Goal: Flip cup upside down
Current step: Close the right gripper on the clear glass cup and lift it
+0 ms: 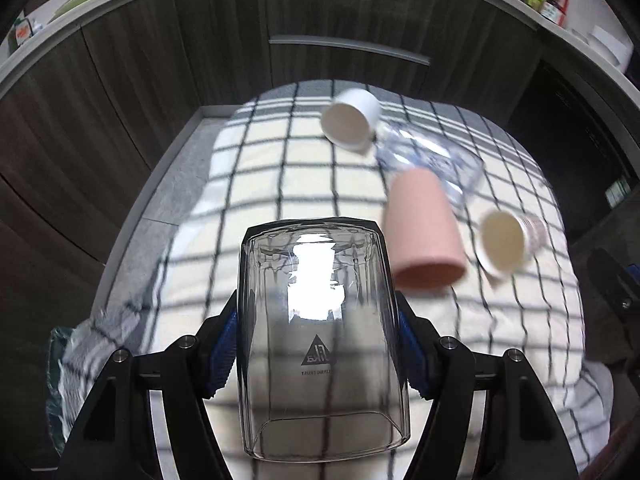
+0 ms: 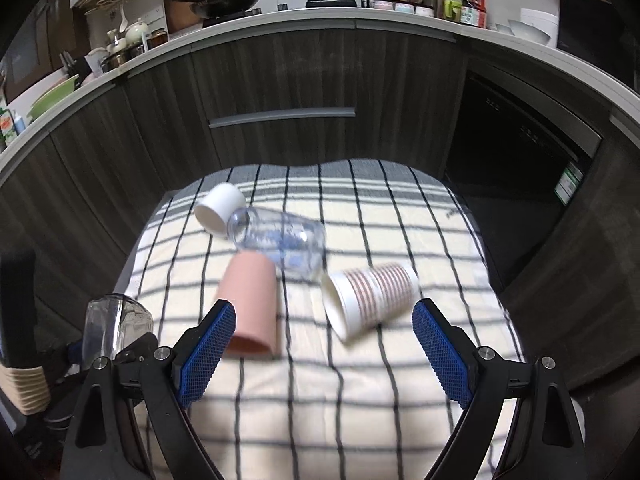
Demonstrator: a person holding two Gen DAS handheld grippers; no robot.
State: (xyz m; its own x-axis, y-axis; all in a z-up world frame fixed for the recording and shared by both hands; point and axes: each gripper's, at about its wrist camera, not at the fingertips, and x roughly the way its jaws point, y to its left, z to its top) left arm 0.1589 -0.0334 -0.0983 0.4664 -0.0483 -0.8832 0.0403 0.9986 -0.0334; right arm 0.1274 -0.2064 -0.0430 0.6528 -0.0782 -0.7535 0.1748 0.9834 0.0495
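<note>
My left gripper is shut on a clear glass cup and holds it above the checked cloth, its thick base pointing away from the camera and its open rim toward it. The same glass shows at the left of the right wrist view. My right gripper is open and empty, above the cloth, just short of a striped paper cup lying on its side.
On the cloth lie a pink cup, a white cup, a clear bottle and the striped paper cup. Dark cabinet fronts stand behind the table.
</note>
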